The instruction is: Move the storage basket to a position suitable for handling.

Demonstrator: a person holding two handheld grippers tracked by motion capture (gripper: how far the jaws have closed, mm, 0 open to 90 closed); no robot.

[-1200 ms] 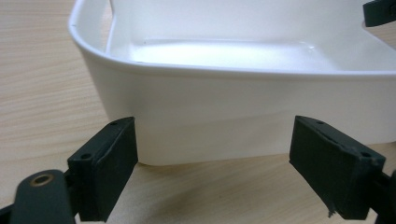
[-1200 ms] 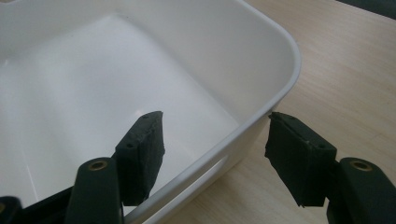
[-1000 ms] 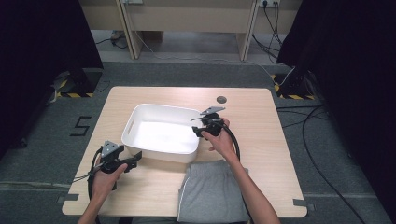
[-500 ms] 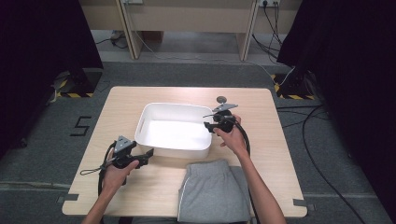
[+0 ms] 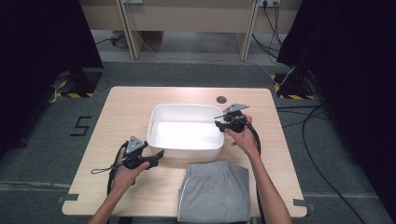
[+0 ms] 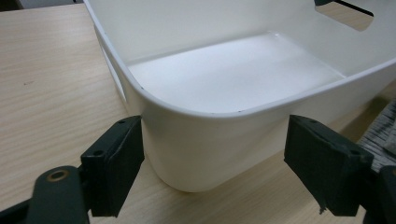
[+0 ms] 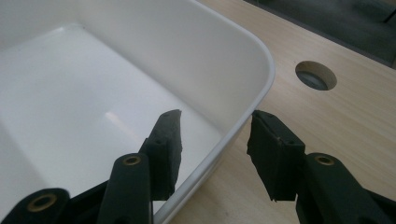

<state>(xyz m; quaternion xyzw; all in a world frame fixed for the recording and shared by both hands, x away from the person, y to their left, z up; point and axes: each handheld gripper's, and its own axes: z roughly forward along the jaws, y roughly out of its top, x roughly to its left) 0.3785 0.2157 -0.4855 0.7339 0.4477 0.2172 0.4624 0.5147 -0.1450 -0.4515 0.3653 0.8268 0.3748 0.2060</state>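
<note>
White rectangular plastic tub (image 5: 186, 131), empty, upright, mid-table, handle cutouts in end walls, rounded corners. Grey folded garment (image 5: 215, 191) with white side stripe lies flat just beside tub's near wall, at table edge.

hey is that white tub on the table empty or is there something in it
Empty. The white tub shows only its bare white floor in the high view and both gripper views; the grey garment lies outside it on the table.

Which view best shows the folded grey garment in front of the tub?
The high view: the grey garment lies whole at the table's near edge, just in front of the white tub. The left gripper view catches a grey corner at its right edge.
</note>
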